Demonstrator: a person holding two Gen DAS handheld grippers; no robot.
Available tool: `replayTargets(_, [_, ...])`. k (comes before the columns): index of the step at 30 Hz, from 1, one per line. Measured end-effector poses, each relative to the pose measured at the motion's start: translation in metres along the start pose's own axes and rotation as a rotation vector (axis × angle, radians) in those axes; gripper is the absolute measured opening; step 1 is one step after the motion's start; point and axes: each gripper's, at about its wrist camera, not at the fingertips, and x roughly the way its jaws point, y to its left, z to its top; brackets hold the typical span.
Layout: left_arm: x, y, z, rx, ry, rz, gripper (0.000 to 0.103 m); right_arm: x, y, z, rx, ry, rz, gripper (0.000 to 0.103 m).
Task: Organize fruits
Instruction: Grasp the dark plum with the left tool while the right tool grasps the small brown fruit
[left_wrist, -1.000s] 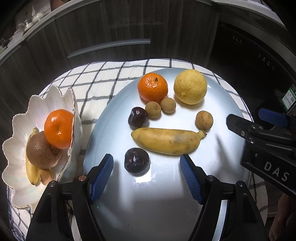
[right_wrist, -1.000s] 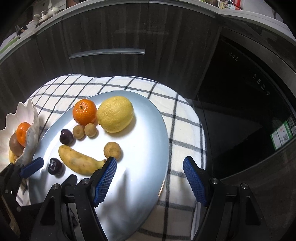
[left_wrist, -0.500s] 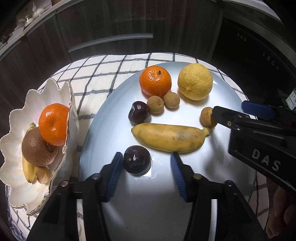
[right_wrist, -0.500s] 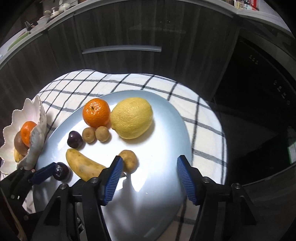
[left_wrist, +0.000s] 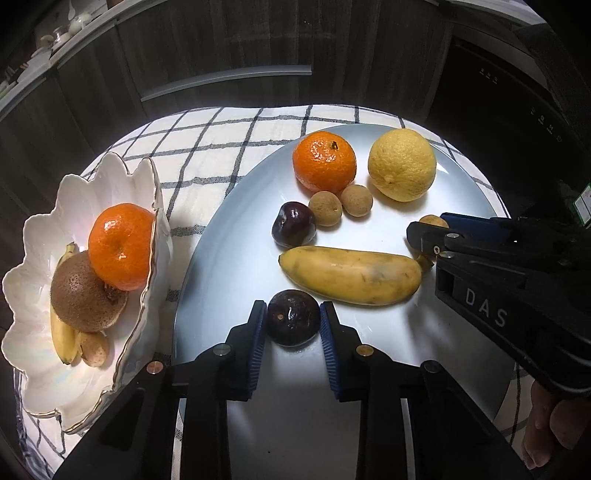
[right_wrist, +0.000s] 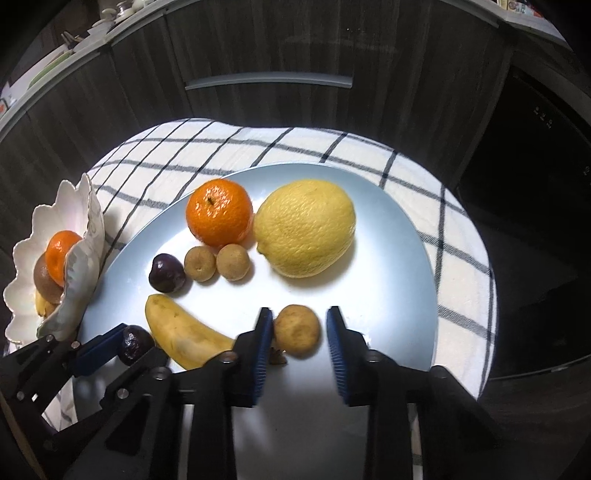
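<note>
A pale blue plate (left_wrist: 229, 258) holds an orange (left_wrist: 324, 167), a lemon (left_wrist: 402, 170), two small brown longans (left_wrist: 340, 205), a dark plum (left_wrist: 293, 229) and a banana (left_wrist: 351, 275). My left gripper (left_wrist: 293, 325) is shut on a second dark plum (left_wrist: 293, 322) at the plate's near side. My right gripper (right_wrist: 299, 332) straddles a brown longan (right_wrist: 296, 329); the left pad touches it, the right pad stands a little off. A white scalloped bowl (left_wrist: 33, 354) at left holds an orange, a kiwi and a small banana.
The plate and bowl sit on a checked cloth (left_wrist: 207, 147) over a small round table. Dark cabinet fronts with a metal handle (left_wrist: 225, 79) stand behind. A dark appliance (right_wrist: 535, 155) is at right. The right gripper's body (left_wrist: 509, 295) crosses the plate's right side.
Both grippers moved forward and closed. The left one has taken hold of the near plum. The right one has narrowed around the lone longan.
</note>
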Motion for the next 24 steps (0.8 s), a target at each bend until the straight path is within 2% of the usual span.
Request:
replayTargets(12, [-0.008,0.003,-0.005,-0.011,0.014,-0.023,0.029,-0.021,0.0,-0.005,0.013,-0.011,-0.023,0.027])
replayTargets(24, [-0.068,0.015,-0.004,0.01,-0.062,-0.041,0.029,-0.079,0.019,-0.003,0.01,-0.07,-0.032,0.027])
